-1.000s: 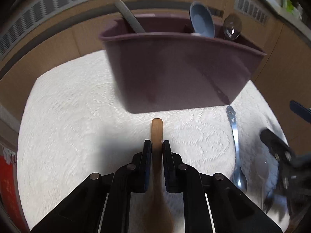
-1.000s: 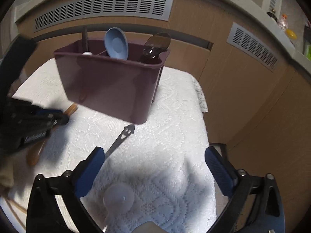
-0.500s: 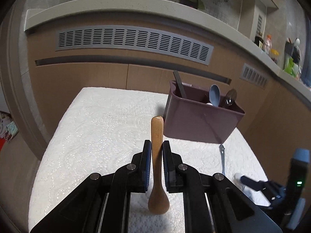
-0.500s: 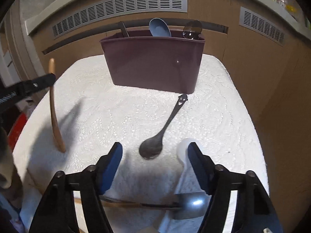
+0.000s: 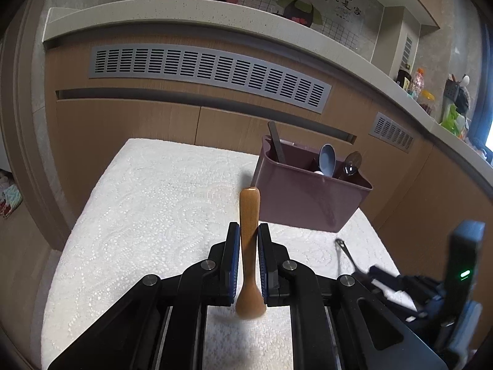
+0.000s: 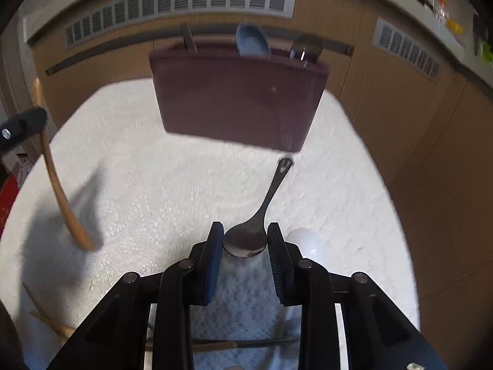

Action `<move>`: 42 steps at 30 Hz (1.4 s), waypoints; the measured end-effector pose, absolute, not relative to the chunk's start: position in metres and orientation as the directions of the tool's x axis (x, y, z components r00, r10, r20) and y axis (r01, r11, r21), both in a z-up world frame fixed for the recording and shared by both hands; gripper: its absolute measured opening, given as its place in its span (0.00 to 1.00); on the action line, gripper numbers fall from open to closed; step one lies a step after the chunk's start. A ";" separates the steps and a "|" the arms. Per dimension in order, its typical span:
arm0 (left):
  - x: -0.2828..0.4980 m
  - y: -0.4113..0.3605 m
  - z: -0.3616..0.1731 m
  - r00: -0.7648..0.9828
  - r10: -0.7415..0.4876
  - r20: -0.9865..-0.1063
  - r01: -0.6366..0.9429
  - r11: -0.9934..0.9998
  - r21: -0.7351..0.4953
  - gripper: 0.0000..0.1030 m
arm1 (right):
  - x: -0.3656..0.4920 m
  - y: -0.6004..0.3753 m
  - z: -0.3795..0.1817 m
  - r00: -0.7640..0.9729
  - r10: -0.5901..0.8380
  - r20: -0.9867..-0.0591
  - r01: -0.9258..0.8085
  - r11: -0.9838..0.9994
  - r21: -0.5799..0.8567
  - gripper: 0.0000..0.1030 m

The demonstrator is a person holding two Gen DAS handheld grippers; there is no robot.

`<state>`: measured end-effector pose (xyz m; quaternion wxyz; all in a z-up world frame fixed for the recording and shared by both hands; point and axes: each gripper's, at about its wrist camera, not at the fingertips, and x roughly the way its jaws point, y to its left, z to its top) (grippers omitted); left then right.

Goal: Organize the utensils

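Left wrist view: the left gripper [image 5: 248,240] clamps a wooden spoon [image 5: 249,246] by its handle, lifted short of the bin [image 5: 308,206]; carry it over the rim, then tip it in bowl-down. Right wrist view: the right gripper [image 6: 245,243], jaws apart, straddles the metal spoon [image 6: 246,240] bowl lying before the bin [image 6: 234,98]; close squarely across the bowl's edges so it doesn't skid away.

A brown wooden spoon [image 5: 249,246] is held up off the white cloth, handle pointing far. A shiny metal spoon [image 6: 255,222] lies flat on the cloth, bowl near, handle reaching toward the dark purple box [image 5: 311,197]. In the box stand a blue spoon [image 5: 327,160], a dark spoon [image 5: 351,163] and a dark handle [image 5: 276,141].
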<state>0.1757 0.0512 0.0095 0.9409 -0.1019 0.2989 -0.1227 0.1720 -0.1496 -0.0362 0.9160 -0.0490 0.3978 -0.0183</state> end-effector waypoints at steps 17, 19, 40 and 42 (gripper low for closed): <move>0.162 0.038 0.045 0.818 -0.278 -0.503 0.194 0.958 -0.213 0.12 | 0.147 -0.178 0.054 0.813 0.066 -0.578 -0.093 0.996 -0.017 0.25; 0.161 0.036 0.049 0.821 -0.275 -0.501 0.195 0.959 -0.206 0.12 | 0.145 -0.177 0.056 0.816 0.075 -0.574 -0.101 0.995 -0.014 0.25; 0.273 -0.018 0.162 0.882 -0.344 -0.323 0.324 0.939 -0.114 0.12 | 0.229 -0.208 0.169 0.841 0.264 -0.473 -0.247 0.964 0.099 0.25; 0.287 -0.026 0.152 0.877 -0.340 -0.340 0.326 0.940 -0.101 0.11 | 0.241 -0.211 0.159 0.817 0.273 -0.508 -0.248 0.961 0.119 0.25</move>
